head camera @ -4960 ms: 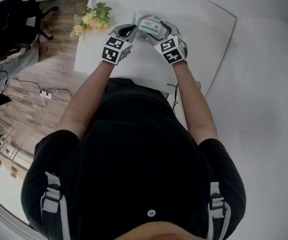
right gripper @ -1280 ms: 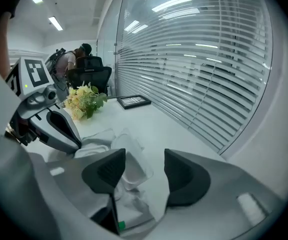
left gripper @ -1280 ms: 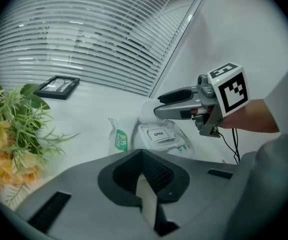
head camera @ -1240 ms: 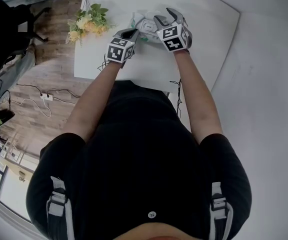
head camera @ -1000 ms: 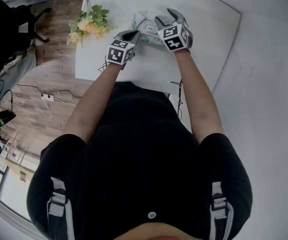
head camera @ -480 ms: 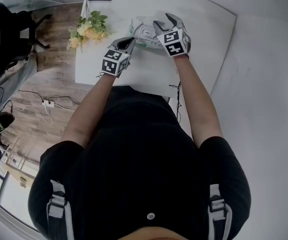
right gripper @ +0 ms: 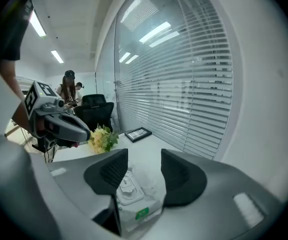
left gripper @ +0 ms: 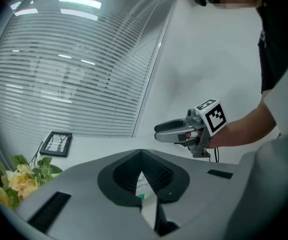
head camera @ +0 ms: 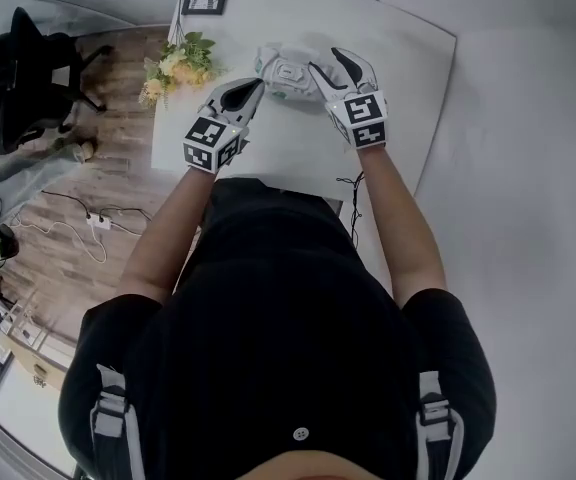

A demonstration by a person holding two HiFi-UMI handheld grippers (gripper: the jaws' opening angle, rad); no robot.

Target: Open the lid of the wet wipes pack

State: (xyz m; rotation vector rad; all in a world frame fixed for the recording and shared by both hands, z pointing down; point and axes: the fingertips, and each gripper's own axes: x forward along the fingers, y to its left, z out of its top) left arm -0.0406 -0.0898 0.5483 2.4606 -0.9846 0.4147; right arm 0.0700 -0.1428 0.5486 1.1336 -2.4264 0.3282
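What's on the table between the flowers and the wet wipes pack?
Nothing. In the head view, only bare white table lies between the flowers and the wet wipes pack.

A white counter stands on a wood-plank floor strewn with cables, with a black office chair nearby. Slatted blinds cover the windows, and strip lights glow overhead.

Probably office: swivel chair; window blinds
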